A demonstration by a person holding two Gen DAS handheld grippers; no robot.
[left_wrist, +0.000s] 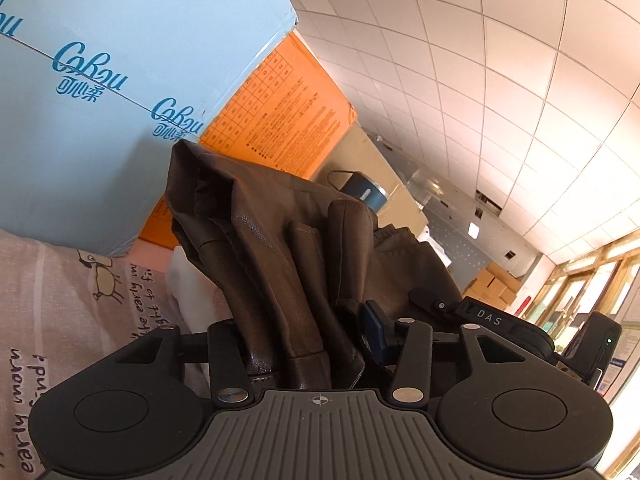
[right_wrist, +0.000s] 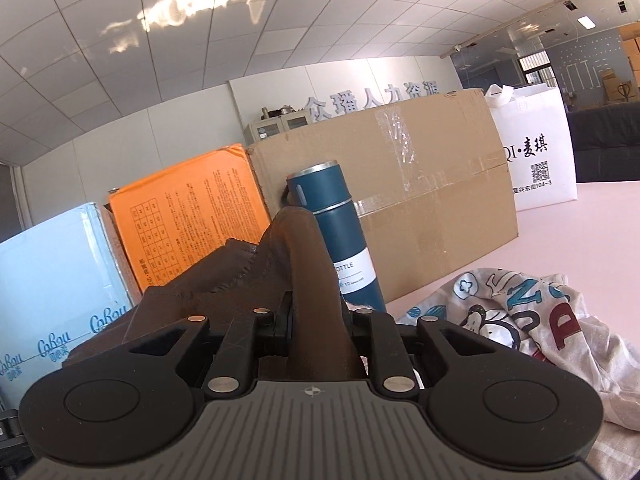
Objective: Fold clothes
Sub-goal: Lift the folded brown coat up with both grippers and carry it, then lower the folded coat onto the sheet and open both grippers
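Both grippers clamp one brown leather garment [left_wrist: 256,248], held up off the pink table [right_wrist: 580,220]: left gripper [left_wrist: 308,344] pinches a bunched fold, right gripper [right_wrist: 320,328] a narrow ridge. Material looks heavy, supple and smooth, so likely to slip; seams or hem edges offer firmer hold. Printed cloth [right_wrist: 520,312] lies crumpled beside it, near the blue bottle [right_wrist: 340,240].

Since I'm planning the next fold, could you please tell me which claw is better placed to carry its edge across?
Probably the left claw: it grips a thick bunch of the brown leather garment, while the right claw pinches one narrow fold.
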